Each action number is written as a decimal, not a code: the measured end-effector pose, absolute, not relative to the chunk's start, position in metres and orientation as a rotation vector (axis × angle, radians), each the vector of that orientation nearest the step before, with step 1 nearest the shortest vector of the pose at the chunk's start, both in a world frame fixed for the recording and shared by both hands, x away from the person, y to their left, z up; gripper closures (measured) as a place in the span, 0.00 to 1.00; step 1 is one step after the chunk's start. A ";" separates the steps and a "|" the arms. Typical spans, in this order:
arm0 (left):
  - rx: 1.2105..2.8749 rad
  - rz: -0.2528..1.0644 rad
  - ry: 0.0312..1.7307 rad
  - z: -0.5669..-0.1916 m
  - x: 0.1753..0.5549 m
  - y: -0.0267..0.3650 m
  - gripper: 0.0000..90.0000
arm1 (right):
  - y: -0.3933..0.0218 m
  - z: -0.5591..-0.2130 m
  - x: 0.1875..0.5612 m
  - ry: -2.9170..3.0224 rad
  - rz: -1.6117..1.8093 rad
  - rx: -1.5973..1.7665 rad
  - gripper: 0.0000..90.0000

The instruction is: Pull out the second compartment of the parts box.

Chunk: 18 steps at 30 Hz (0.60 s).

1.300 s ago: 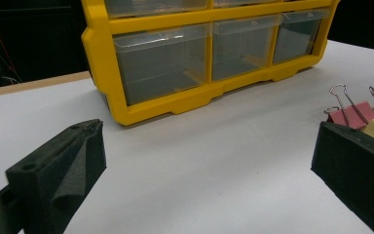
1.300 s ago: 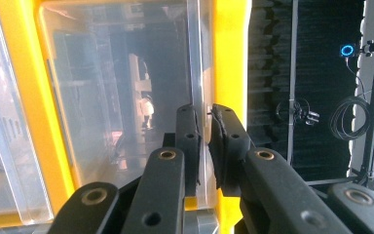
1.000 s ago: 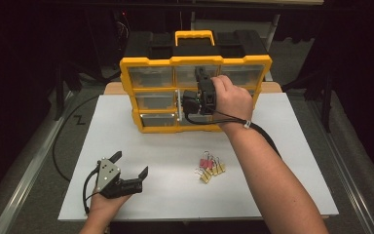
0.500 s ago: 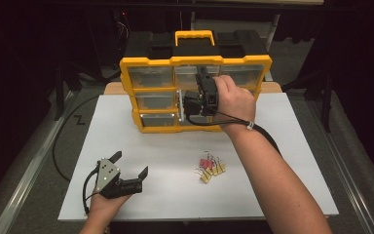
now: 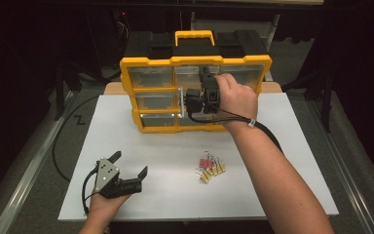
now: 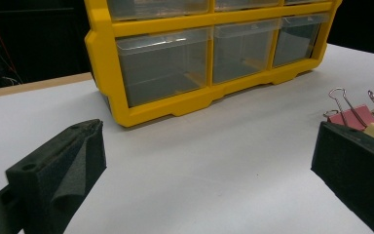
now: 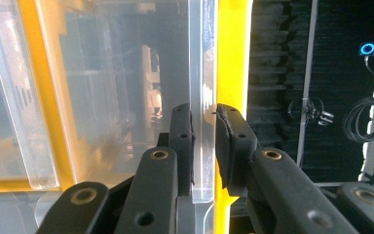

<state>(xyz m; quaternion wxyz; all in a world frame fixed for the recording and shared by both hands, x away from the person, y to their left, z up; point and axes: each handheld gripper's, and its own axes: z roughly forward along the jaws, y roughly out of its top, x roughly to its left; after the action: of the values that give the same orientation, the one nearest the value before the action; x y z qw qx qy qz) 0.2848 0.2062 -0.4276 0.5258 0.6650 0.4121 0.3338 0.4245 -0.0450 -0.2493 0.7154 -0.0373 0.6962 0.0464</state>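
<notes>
A yellow organizer (image 5: 195, 61) with clear drawers stands at the back of the white mat. My right gripper (image 5: 184, 101) reaches into its front at the middle rows. In the right gripper view its jaws (image 7: 204, 114) stand on either side of a clear drawer edge (image 7: 203, 73), beside the yellow frame (image 7: 231, 48). The jaws have just been closing on that edge, and the pads press on it. My left gripper (image 5: 130, 163) rests low at the mat's front left, open and holding nothing. It faces the organizer's lower drawers (image 6: 165, 63).
Several red and yellow binder clips (image 5: 209, 168) lie in a small heap on the mat, right of the left gripper and beside its right jaw (image 6: 358, 114). A black cable (image 5: 63, 141) loops off the mat's left side. Bare white mat (image 5: 175, 146) lies between the organizer and the clips.
</notes>
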 end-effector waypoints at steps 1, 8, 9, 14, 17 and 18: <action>1.590 0.799 0.985 -0.428 0.285 0.206 0.00 | -0.045 -0.249 0.424 1.539 0.101 -0.084 0.90; 1.593 0.800 0.985 -0.428 0.285 0.206 0.00 | -0.047 -0.249 0.414 1.543 0.096 -0.088 0.90; 1.593 0.801 0.984 -0.428 0.285 0.206 0.00 | -0.047 -0.248 0.413 1.540 0.097 -0.095 0.90; 1.594 0.804 0.983 -0.428 0.285 0.205 0.00 | -0.049 -0.247 0.404 1.542 0.097 -0.097 0.90; 1.598 0.804 0.982 -0.428 0.285 0.205 0.00 | -0.050 -0.248 0.398 1.540 0.106 -0.097 0.90; 1.599 0.805 0.982 -0.428 0.285 0.205 0.00 | -0.050 -0.248 0.396 1.539 0.108 -0.096 0.90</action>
<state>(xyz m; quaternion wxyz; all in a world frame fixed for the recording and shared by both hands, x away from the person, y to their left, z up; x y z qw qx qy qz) 0.2852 0.2055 -0.4277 0.5227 0.6676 0.4101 0.3360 0.3961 -0.0503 -0.2478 0.7160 -0.0433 0.6950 0.0487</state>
